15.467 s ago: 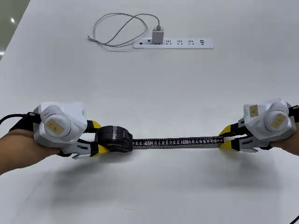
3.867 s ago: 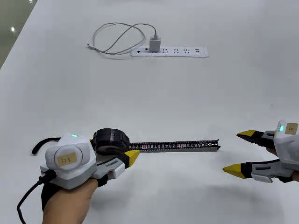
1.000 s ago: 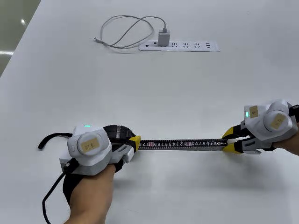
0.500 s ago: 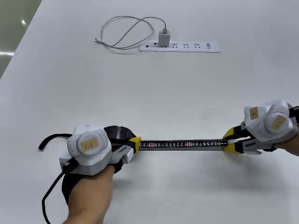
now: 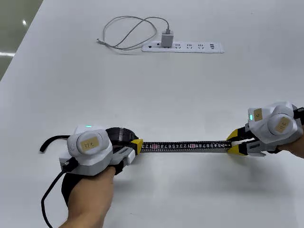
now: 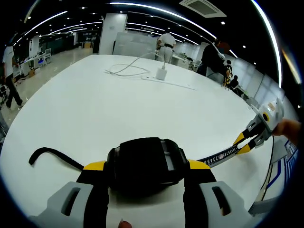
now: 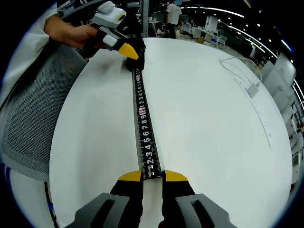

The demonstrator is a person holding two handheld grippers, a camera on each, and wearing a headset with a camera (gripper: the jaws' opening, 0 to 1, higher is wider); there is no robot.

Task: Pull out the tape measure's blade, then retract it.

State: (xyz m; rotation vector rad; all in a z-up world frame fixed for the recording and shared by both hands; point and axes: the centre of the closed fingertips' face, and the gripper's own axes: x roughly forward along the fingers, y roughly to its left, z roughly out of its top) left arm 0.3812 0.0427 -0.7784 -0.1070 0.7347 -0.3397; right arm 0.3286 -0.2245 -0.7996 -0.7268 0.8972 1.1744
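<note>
Tape measure sits lower left in head view, its case clamped in the left gripper; blade runs rightward over white table, tip pinched by right gripper: pull-out apparently done, retraction left
</note>
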